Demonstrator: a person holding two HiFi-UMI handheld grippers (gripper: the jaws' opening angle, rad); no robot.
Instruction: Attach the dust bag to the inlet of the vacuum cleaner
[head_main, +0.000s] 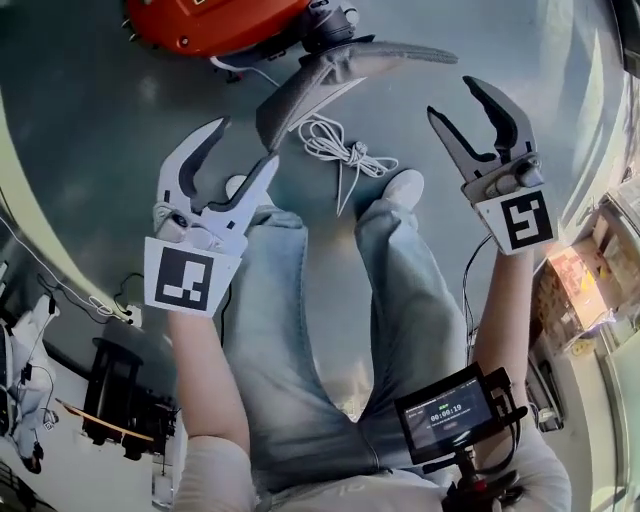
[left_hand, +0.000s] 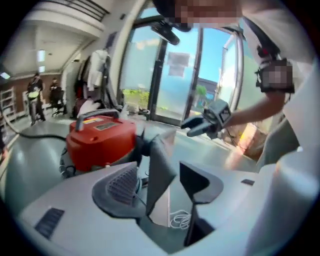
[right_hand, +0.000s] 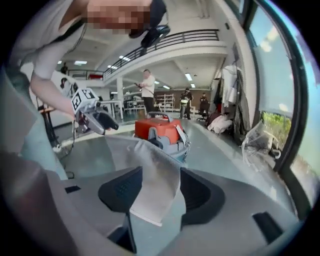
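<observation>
I find no word or brand name that I can read with confidence. The small black monitor with a lit screen (head_main: 447, 412), low in the head view, shows one line of timer-style digits, too small for a reliable reading. The red plastic vacuum cleaner (left_hand: 102, 142) carries a yellow-and-red sticker (left_hand: 94, 120) on its top; its print is illegible. The white cube (head_main: 190, 262) on the left gripper (head_main: 245, 143) bears a black-and-white square marker (head_main: 180, 280). The right gripper (head_main: 450, 97) bears another (head_main: 526, 220). Both are coded patterns, not lettering.
</observation>
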